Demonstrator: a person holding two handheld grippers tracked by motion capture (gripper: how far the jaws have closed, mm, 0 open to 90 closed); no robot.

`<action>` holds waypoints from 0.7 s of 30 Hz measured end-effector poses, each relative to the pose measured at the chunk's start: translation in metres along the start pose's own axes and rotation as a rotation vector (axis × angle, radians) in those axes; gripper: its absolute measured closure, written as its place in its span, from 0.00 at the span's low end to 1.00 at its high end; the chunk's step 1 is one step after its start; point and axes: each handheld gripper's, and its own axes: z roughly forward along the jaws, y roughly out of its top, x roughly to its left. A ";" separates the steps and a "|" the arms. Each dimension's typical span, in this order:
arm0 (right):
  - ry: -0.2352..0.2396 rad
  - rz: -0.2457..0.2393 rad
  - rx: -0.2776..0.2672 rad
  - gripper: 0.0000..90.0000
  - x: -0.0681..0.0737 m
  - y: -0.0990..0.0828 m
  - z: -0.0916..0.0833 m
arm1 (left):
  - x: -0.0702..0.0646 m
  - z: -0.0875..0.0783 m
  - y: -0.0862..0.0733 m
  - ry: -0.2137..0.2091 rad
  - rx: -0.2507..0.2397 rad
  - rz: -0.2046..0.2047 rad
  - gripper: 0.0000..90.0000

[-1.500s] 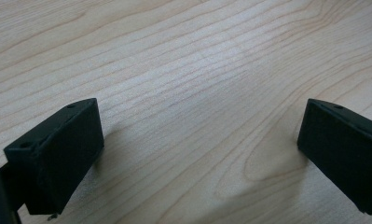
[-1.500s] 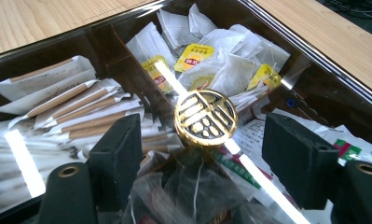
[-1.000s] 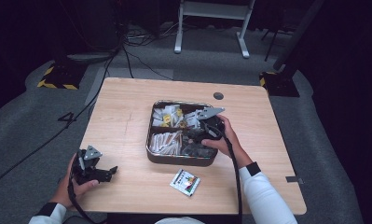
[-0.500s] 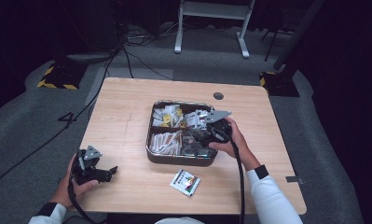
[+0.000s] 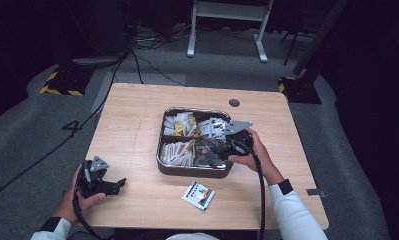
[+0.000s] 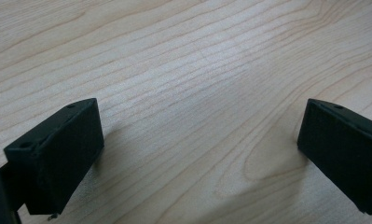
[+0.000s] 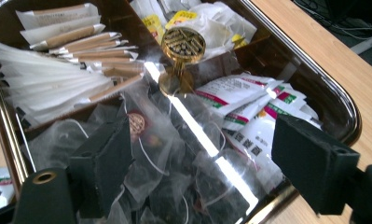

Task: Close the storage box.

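A metal tray (image 5: 161, 150) with divided compartments sits mid-table. My right gripper (image 5: 218, 148) hovers low over its near right compartment, held by a hand in a white sleeve. In the right gripper view, the gripper (image 7: 200, 140) is open above a heap of clear mesh tea bags (image 7: 174, 154), with nothing between the jaws. My left gripper (image 5: 118, 184) rests near the table's front left corner. It also stands open (image 6: 200, 126), with only bare wood (image 6: 174, 56) between the jaws.
White sachets with red and green print (image 7: 249, 107) fill the tray's far right compartment. Paper-wrapped sticks (image 7: 58, 70) and yellow-labelled packets (image 5: 179, 125) fill the left ones. A gold knob (image 7: 183, 44) stands at the divider's centre. One loose sachet (image 5: 198, 195) lies before the tray.
My right gripper has shifted slightly toward the near side and lower over the tea bag compartment. The left gripper has not moved.
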 end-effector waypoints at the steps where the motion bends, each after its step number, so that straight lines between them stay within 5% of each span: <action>1: -0.002 -0.002 0.005 0.23 0.000 -0.001 -0.001 | 0.000 0.000 0.000 0.000 0.000 0.000 0.01; 21: -0.035 0.002 0.009 0.23 -0.003 -0.027 -0.024 | 0.000 0.000 0.000 0.000 0.000 0.000 0.01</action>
